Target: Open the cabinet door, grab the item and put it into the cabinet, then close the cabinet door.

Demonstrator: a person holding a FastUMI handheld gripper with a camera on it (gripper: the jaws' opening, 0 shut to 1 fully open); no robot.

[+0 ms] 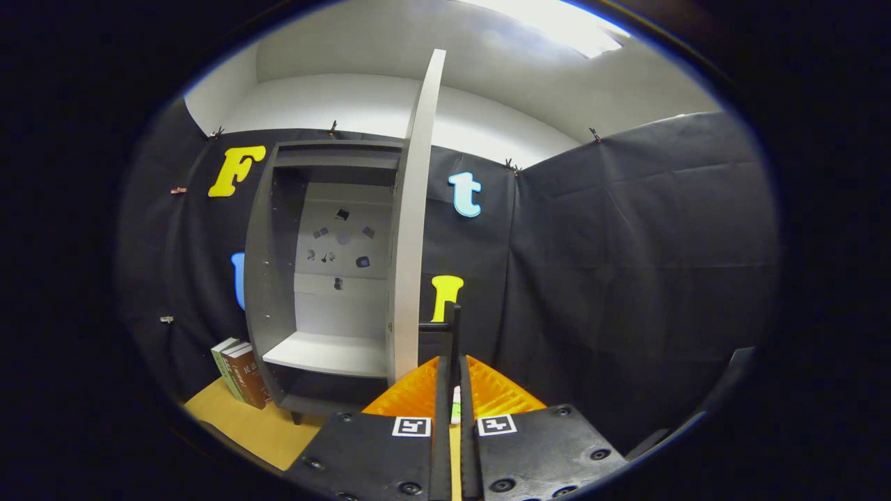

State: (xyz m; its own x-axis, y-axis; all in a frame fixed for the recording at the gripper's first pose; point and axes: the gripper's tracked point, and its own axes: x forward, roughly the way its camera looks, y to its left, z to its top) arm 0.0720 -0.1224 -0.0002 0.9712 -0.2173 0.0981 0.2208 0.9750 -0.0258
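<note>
two fingers (445,390) nearly together, clamped on thin door handle (454,327); cabinet (327,278) door (414,223) open.

- The gripper (451,390) shows as two flat, wedge-shaped plates lying side by side, with a narrow slot between them.
- Each plate carries one small square tag with a blocky printed pattern, set close to the slot.
- Round screw heads sit along the plates' outer edges and corners.
- Two thin, straight fingers (441,390) run forward from the slot, nearly touching.
</note>
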